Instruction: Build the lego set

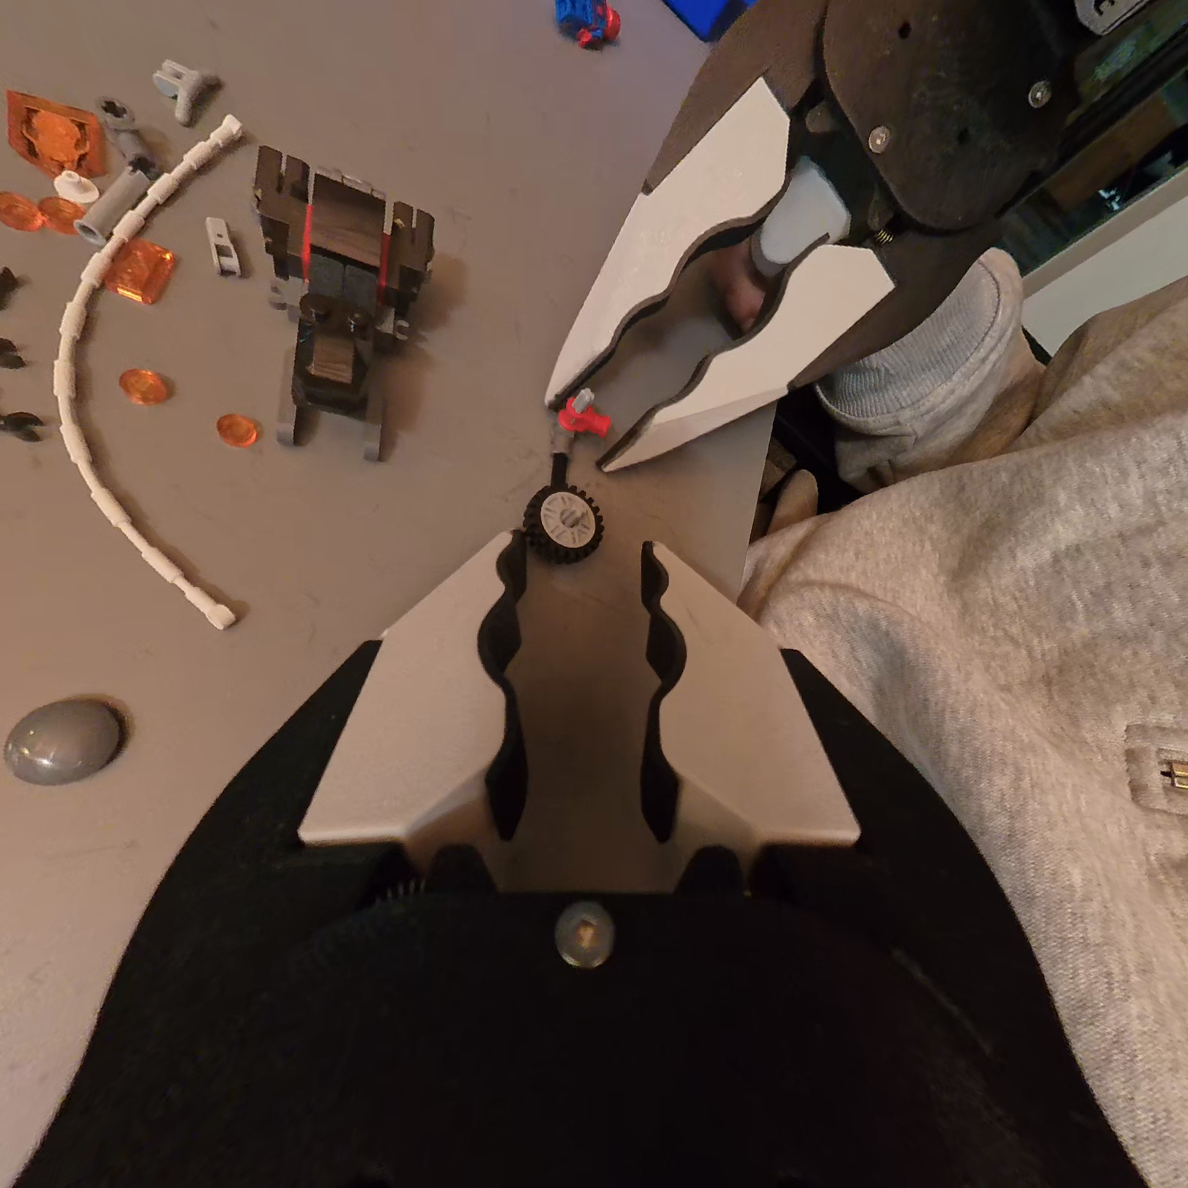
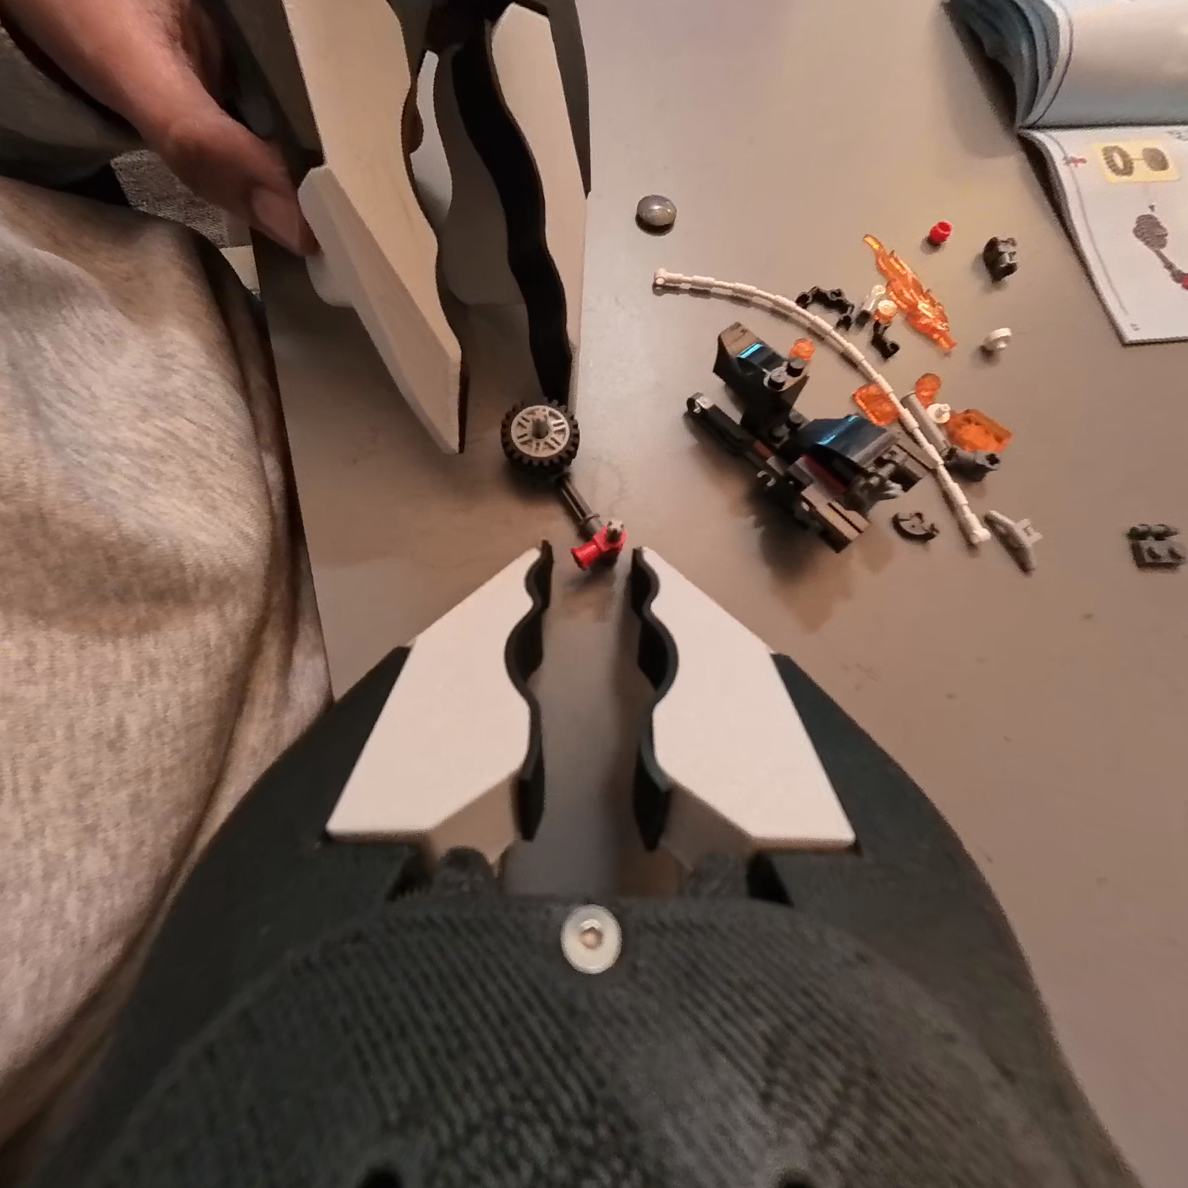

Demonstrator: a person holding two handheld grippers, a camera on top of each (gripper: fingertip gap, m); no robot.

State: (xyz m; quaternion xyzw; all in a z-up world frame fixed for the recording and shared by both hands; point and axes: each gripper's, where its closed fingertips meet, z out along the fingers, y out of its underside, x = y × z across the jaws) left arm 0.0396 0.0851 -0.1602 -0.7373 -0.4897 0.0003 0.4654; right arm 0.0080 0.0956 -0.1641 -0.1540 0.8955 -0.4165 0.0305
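A small assembly lies on the grey table near its edge: a black-tyred wheel (image 1: 564, 519) (image 2: 540, 439) on a thin black axle (image 1: 558, 472), ending in a red connector (image 1: 584, 418) (image 2: 598, 545). My left gripper (image 1: 582, 543) is open and empty, and its left fingertip touches the wheel. It also shows in the right wrist view (image 2: 508, 421). My right gripper (image 2: 591, 551) is open, with the red connector just ahead between its tips. It also shows in the left wrist view (image 1: 578, 432). The two grippers face each other across the assembly.
A dark part-built vehicle (image 1: 341, 270) (image 2: 810, 443) stands farther in. Around it lie a white flexible hose (image 1: 71, 321) (image 2: 836, 347), orange clear pieces (image 1: 138, 270), small grey and black parts and a grey dome (image 1: 64, 739) (image 2: 656, 210). An instruction booklet (image 2: 1125, 225) lies at far right. A grey sweatshirt (image 1: 964, 643) borders the table edge. Tip to tip, the grippers are about 4 cm apart.
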